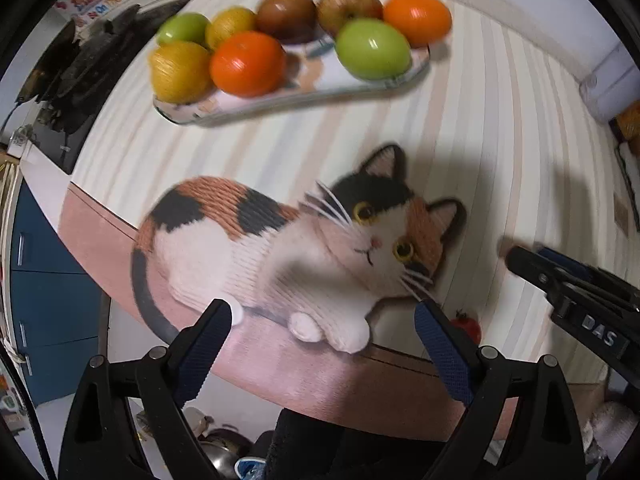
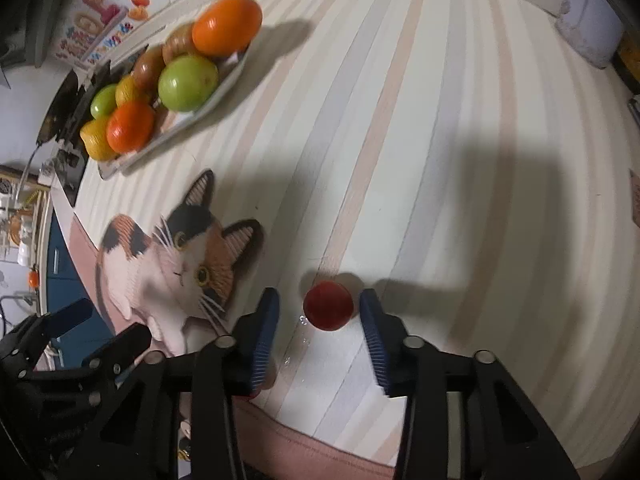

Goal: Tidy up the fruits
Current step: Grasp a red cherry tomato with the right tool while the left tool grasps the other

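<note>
A striped cloth covers the desk (image 2: 420, 120), where a calico cat mat (image 1: 280, 248) lies near the front edge and a tray (image 1: 304, 92) farther back carries green, orange, yellow and brown fruits. The right hand-held gripper (image 2: 320, 320) sits low over the cloth with its blue-padded jaws spread wide on either side of a small red fruit (image 2: 328, 306), touching neither pad. The left hand-held gripper (image 1: 324, 344) hangs open and empty above the cat mat, well apart from the tray.
</note>
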The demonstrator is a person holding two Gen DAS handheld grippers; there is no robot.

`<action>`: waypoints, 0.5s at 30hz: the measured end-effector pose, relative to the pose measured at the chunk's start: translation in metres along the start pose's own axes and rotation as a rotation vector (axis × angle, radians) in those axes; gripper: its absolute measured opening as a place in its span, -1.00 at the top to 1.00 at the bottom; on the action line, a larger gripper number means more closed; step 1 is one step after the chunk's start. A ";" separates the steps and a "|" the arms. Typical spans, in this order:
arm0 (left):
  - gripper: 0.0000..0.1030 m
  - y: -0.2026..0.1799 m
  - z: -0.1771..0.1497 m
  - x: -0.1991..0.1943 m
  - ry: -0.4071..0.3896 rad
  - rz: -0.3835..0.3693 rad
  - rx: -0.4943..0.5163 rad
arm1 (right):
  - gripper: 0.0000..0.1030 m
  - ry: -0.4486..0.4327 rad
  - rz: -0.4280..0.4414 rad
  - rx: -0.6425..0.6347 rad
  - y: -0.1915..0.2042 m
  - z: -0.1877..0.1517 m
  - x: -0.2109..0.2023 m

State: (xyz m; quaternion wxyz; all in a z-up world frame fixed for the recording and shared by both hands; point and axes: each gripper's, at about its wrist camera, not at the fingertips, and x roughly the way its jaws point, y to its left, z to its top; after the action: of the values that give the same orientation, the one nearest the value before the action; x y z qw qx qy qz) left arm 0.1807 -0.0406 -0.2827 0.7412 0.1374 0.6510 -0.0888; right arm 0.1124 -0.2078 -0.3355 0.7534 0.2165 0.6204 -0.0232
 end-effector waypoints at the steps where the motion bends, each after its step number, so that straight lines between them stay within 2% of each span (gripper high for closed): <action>1: -0.82 -0.003 -0.001 0.002 0.006 -0.002 0.010 | 0.29 -0.019 -0.007 -0.015 0.002 -0.001 0.000; 2: -0.82 -0.006 -0.002 0.004 0.014 -0.009 0.022 | 0.45 -0.021 -0.010 -0.029 0.005 -0.002 0.001; 3: -0.82 -0.010 -0.004 0.005 0.022 -0.019 0.034 | 0.47 -0.023 -0.010 -0.032 0.005 -0.003 0.001; 13: -0.71 -0.063 -0.015 0.011 0.079 -0.183 0.153 | 0.47 -0.090 -0.040 0.034 -0.028 -0.017 -0.045; 14: -0.67 -0.069 -0.015 0.012 0.084 -0.199 0.170 | 0.47 -0.092 -0.046 0.039 -0.030 -0.018 -0.046; 15: -0.44 -0.075 -0.016 0.013 0.091 -0.212 0.187 | 0.47 -0.093 -0.052 0.043 -0.033 -0.019 -0.047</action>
State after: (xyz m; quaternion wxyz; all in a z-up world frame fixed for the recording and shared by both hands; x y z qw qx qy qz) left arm 0.1436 -0.1060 -0.3044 0.6815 0.1401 0.6836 -0.2204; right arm 0.0744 -0.2419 -0.3034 0.7758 0.2151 0.5895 -0.0663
